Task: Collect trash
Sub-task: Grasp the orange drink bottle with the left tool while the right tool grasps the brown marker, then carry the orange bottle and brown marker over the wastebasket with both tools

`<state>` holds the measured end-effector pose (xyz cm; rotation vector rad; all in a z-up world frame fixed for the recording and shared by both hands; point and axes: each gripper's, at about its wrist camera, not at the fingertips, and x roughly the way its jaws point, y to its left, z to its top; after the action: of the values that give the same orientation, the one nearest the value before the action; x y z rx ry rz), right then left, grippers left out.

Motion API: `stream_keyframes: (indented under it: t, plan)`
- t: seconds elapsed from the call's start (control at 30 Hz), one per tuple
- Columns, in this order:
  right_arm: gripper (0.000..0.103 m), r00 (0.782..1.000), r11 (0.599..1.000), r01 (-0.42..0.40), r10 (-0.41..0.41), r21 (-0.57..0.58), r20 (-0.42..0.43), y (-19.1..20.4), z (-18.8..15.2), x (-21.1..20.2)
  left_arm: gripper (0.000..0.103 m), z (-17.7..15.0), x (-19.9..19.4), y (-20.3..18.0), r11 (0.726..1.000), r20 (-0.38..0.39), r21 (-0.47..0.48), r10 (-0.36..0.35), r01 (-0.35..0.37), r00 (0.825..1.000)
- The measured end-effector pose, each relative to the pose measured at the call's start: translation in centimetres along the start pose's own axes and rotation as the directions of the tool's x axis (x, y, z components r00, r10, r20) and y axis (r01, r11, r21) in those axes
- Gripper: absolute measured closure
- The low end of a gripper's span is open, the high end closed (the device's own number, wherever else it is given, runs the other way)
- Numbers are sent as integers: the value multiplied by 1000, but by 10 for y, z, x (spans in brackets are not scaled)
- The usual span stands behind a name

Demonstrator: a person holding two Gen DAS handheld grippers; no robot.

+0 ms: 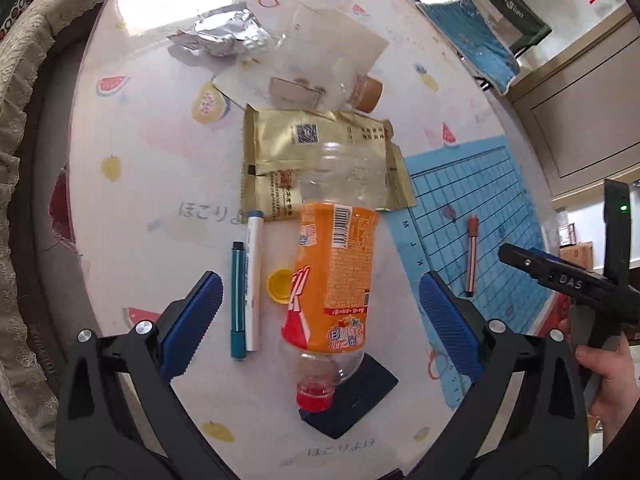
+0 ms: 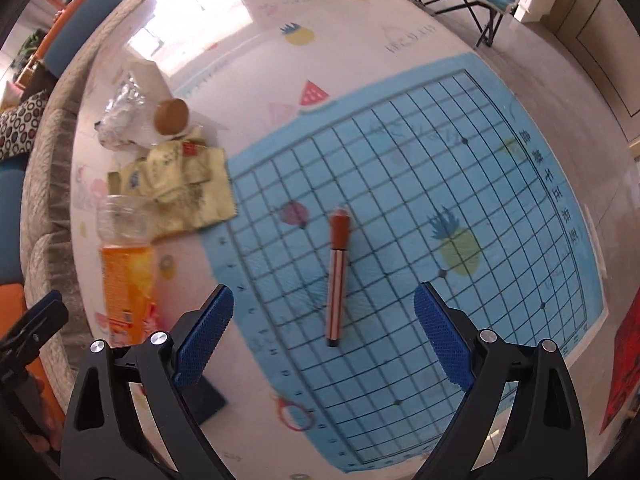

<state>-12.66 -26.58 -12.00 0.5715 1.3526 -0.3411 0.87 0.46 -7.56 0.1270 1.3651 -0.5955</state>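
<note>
An empty plastic bottle with an orange label (image 1: pixel 334 276) lies on the table, red cap (image 1: pixel 315 394) toward me, between the open fingers of my left gripper (image 1: pixel 320 320). Beyond it lie a gold snack wrapper (image 1: pixel 320 160), a clear bottle with a brown cap (image 1: pixel 360 88), and crumpled foil (image 1: pixel 224 34). A yellow cap (image 1: pixel 280 286) lies left of the bottle. My right gripper (image 2: pixel 324 340) is open above a brown pen (image 2: pixel 338 276) on the blue grid mat (image 2: pixel 440 200). The orange bottle (image 2: pixel 124 276) and wrapper (image 2: pixel 180 188) also show at the left of the right wrist view.
A teal pen (image 1: pixel 239 300) and a white marker (image 1: pixel 253 280) lie left of the bottle. A dark square pad (image 1: pixel 360 400) sits under the bottle's neck. A lace-covered sofa (image 1: pixel 24 80) borders the table's left. A folding chair (image 1: pixel 480 40) stands beyond.
</note>
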Motion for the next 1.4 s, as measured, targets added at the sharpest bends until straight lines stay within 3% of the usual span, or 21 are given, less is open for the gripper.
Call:
stream_keyframes:
  t: [0.2, 0.27, 0.3, 0.33, 0.47, 0.77, 0.8, 0.83, 0.87, 1.03, 1.2, 1.4]
  plan:
    - [13, 1000, 1000, 2, -2, -17, -4, -5, 1, 20, 7, 4, 33, -11, 1000, -31, -10, -1, 1, 1000]
    - [17, 1000, 1000, 18, -19, -25, -2, -3, 1, 24, 7, 7, 44, -12, 1000, -43, -6, 13, -14, 999]
    - [26, 1000, 999, 29, -29, -27, -3, -3, 2, 28, 7, 8, 50, -12, 1000, -49, -7, 18, -18, 999]
    - [28, 1000, 999, 30, -30, -25, -4, -3, 2, 31, 7, 8, 54, -13, 1000, -52, -7, 18, -18, 998]
    - [28, 999, 999, 41, -41, -26, -5, -2, 0, 42, 7, 9, 67, -14, 999, -48, -5, 34, -35, 998]
    - [46, 995, 992, 99, -97, -74, 27, 8, -14, 55, 37, -6, 90, -19, 995, -68, 56, 90, -86, 994]
    - [58, 993, 990, 117, -115, -79, 31, 7, -15, 55, 46, -7, 89, -22, 994, -73, 69, 88, -83, 993]
    - [80, 994, 991, 111, -108, -78, 34, 6, -17, 53, 48, -7, 87, -23, 994, -70, 75, 85, -80, 994]
    - [91, 995, 992, 100, -98, -76, 30, 3, -18, 53, 48, -7, 84, -24, 994, -69, 73, 84, -79, 994]
    - [91, 998, 995, 55, -55, -81, -4, -3, -21, 51, 48, -7, 63, -27, 995, -46, 75, 61, -58, 997]
    - [91, 1000, 996, -15, 17, -88, 17, 0, -17, 20, 48, 2, 19, -23, 998, 16, 64, 13, -14, 1000]
    - [91, 990, 982, -114, 125, -153, 60, 34, 1, -25, 48, 9, -28, -2, 1000, 78, 27, -5, 3, 997]
